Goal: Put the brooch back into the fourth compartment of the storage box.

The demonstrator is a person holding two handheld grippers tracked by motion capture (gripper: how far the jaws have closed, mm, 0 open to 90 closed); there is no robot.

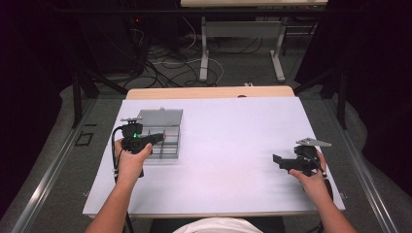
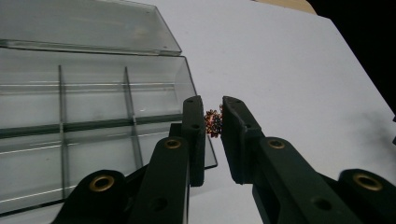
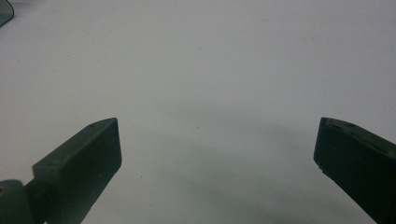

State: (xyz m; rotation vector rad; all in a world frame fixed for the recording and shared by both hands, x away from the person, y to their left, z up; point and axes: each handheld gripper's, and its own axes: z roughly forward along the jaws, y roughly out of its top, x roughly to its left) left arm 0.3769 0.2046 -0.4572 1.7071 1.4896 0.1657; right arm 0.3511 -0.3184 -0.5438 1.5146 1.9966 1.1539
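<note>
Bead cluster (image 2: 214,123), small, reddish and dark, is seen pinched between the nearly closed jaws of the left tool (image 2: 213,108), just beside the near right corner of the clear compartment box (image 2: 93,102). The cluster is held above the desk (image 1: 233,136), not yet over any compartment. The box stands near the far left corner of the desk with its lid (image 2: 84,25) folded back; the compartments in sight look empty. Judged from this, pick-up is done; carrying over a compartment and release are left. The right tool (image 1: 285,163) is rested near the right edge of the desk, jaws spread wide with nothing between them, well apart from the box.
</note>
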